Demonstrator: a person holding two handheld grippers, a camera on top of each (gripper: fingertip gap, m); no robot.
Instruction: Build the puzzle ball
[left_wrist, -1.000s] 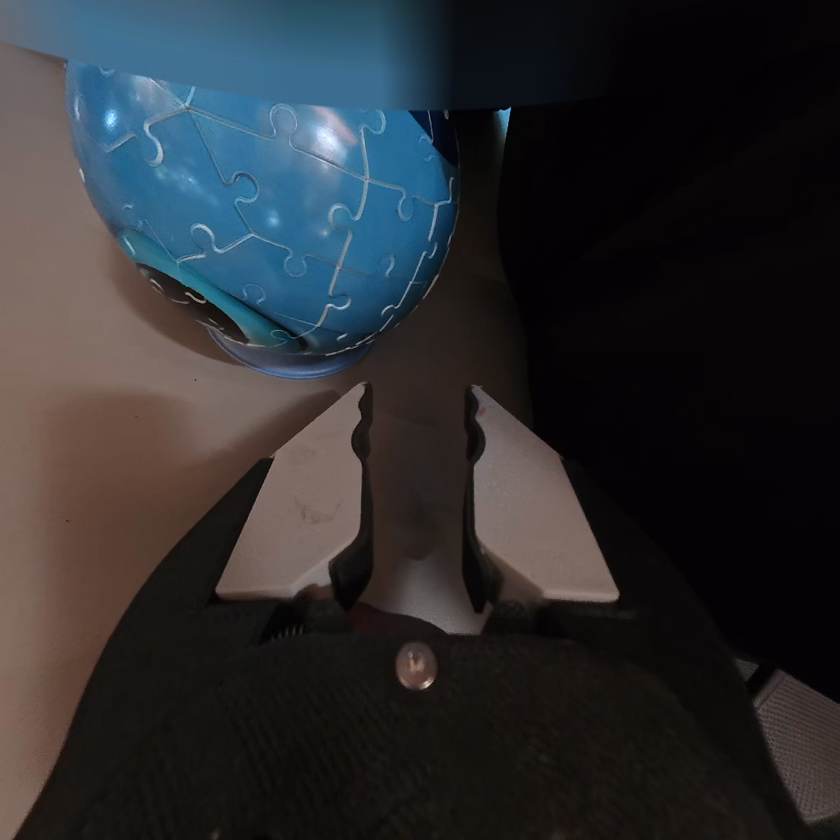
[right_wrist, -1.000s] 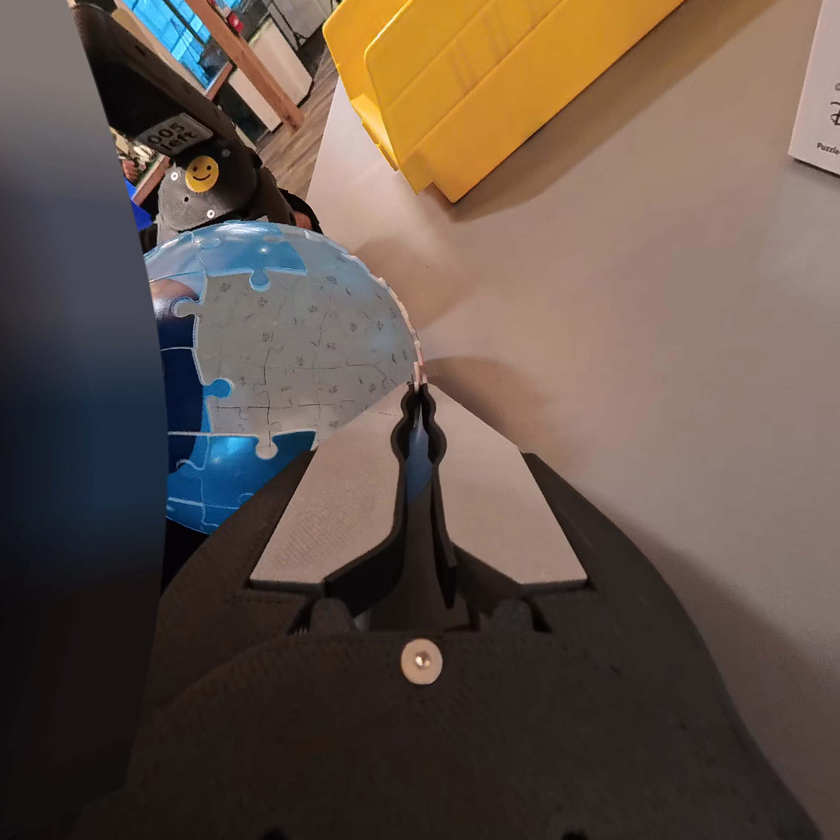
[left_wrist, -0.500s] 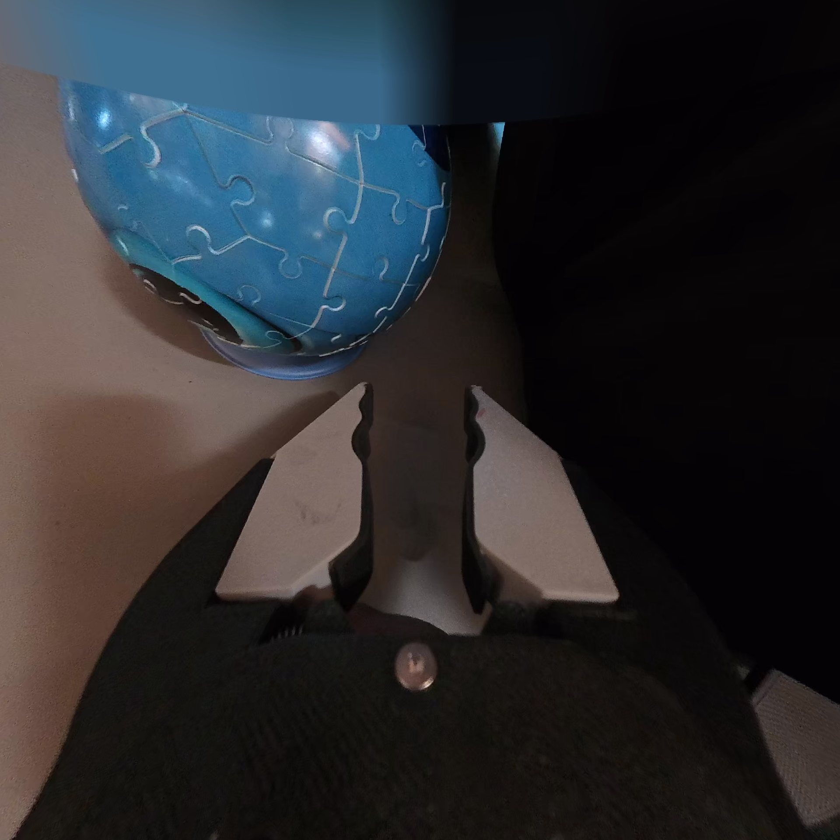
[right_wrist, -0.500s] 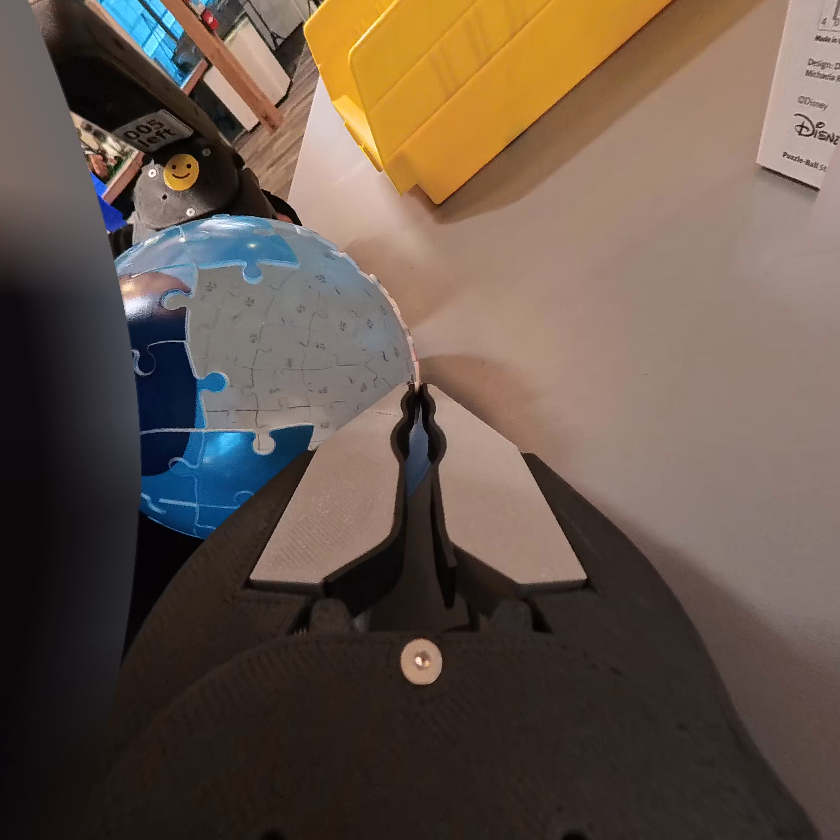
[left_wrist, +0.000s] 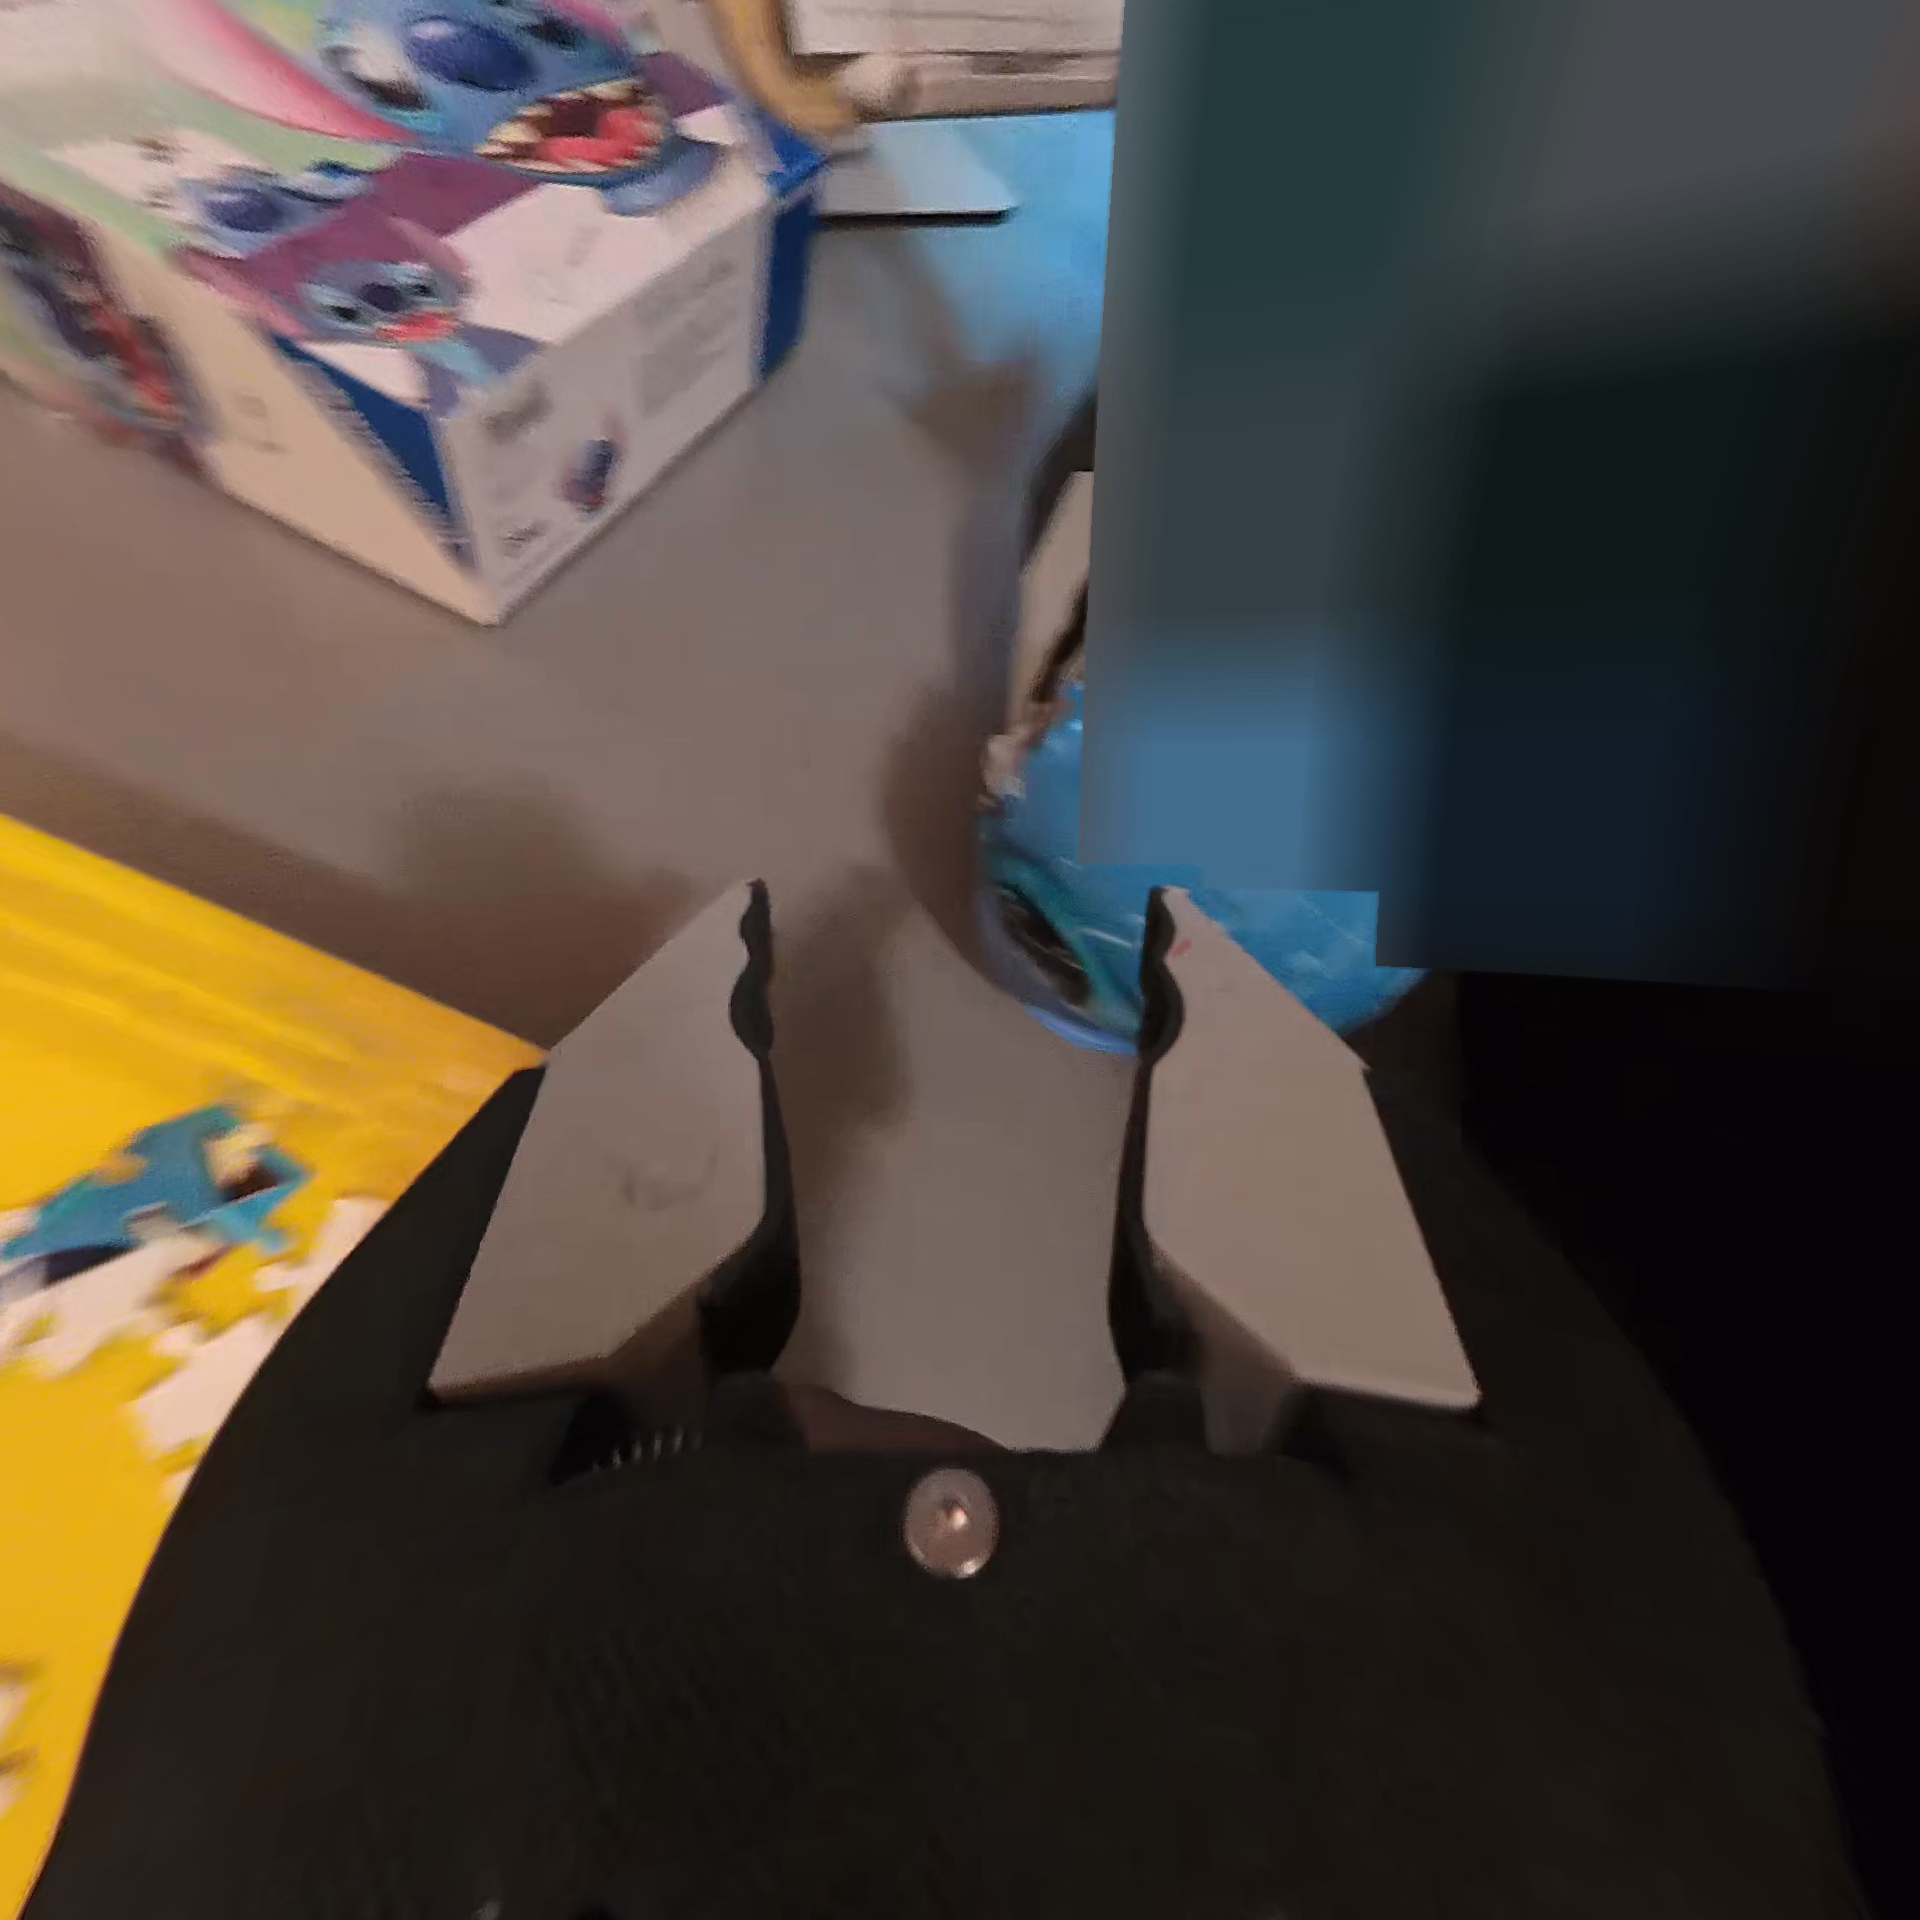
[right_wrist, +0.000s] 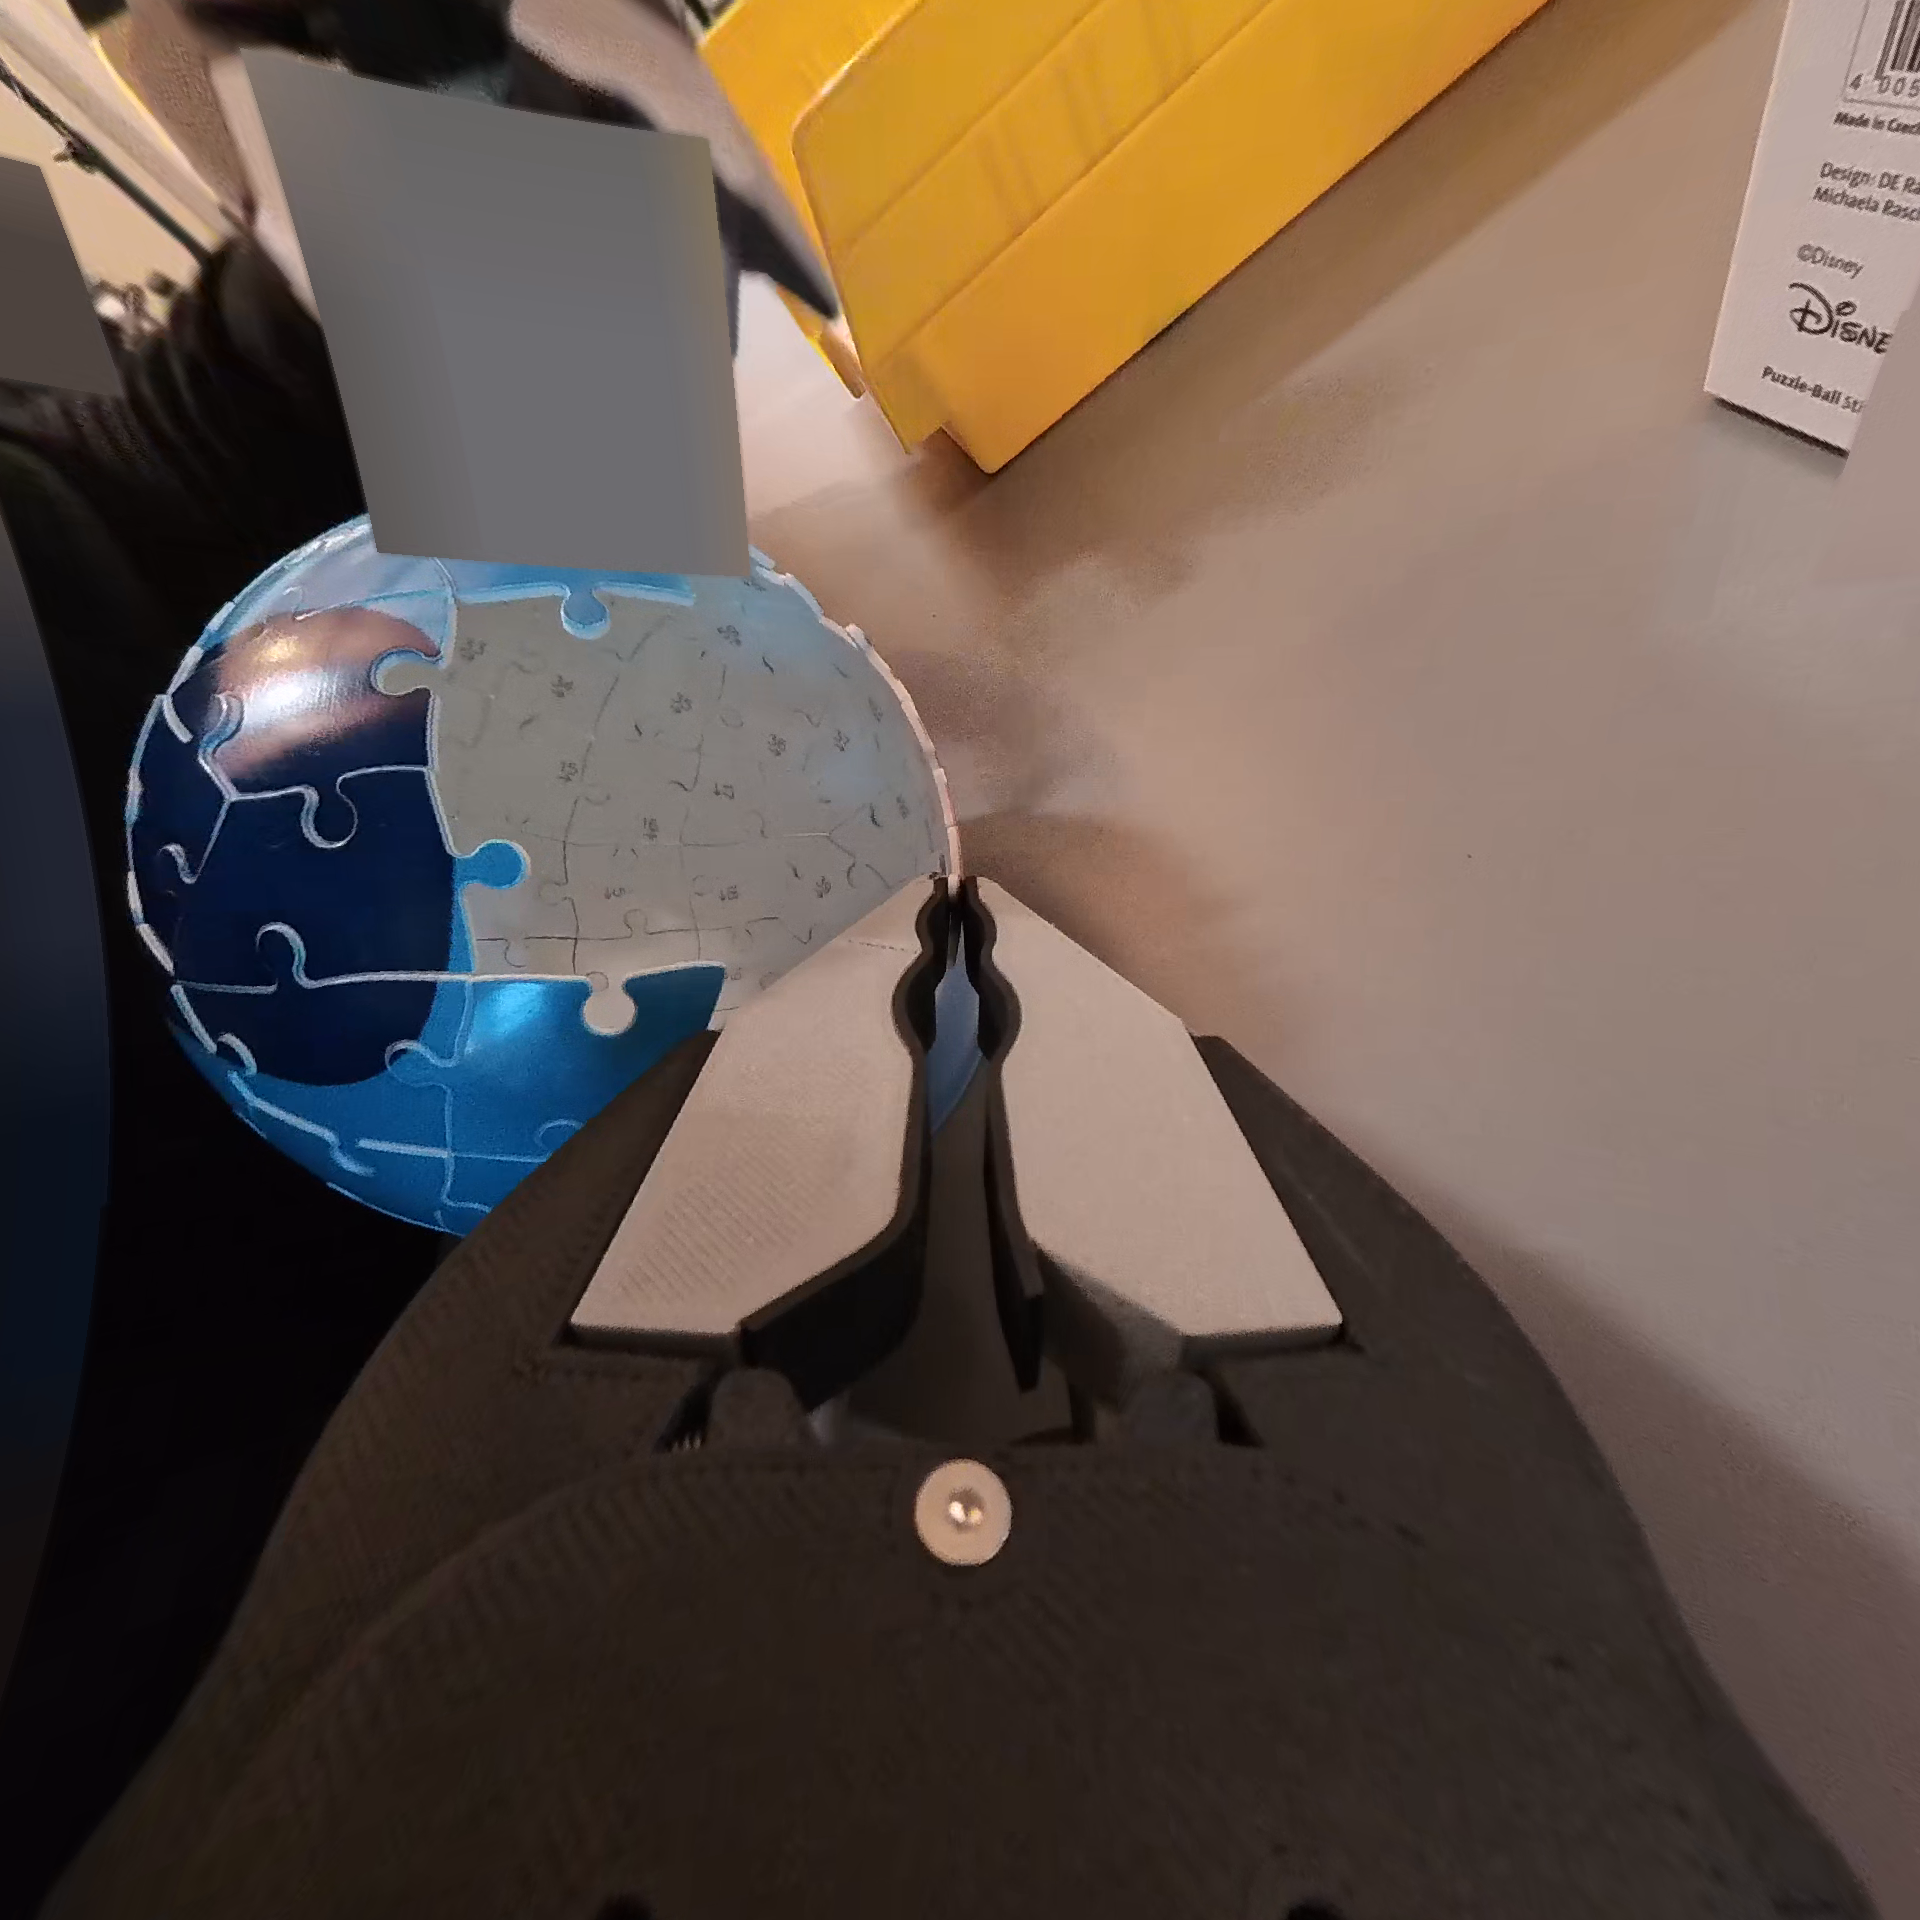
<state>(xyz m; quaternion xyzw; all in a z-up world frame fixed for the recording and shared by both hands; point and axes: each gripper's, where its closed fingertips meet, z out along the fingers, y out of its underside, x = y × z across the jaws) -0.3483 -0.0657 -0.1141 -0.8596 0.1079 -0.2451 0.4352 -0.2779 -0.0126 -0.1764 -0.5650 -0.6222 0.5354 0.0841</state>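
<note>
The partly built blue puzzle ball (right_wrist: 312, 935) stands on the grey table (right_wrist: 1455, 935). A gap in its shell shows the pale grey, numbered backs of the far pieces (right_wrist: 707, 790). My right gripper (right_wrist: 951, 896) is shut on the rim of the ball's open edge, and a blue sliver shows between the jaws. In the left wrist view, my left gripper (left_wrist: 956, 899) is open and empty. The ball's lower part (left_wrist: 1060, 935) sits just beyond its right finger, mostly hidden by a blurred patch. The left wrist view is motion-blurred.
A colourful puzzle box (left_wrist: 416, 312) stands at the far left; its white side also shows in the right wrist view (right_wrist: 1818, 208). A yellow bin (left_wrist: 125, 987) at the near left holds loose puzzle pieces (left_wrist: 177, 1184). Yellow bins (right_wrist: 1091, 208) stand behind the ball. One gripper's finger ends stand about 12 centimeters off the other's.
My left gripper has swung left, away from the ball, and opened wider; the box and yellow bin now fill its view. My right gripper stays shut on the ball's rim.
</note>
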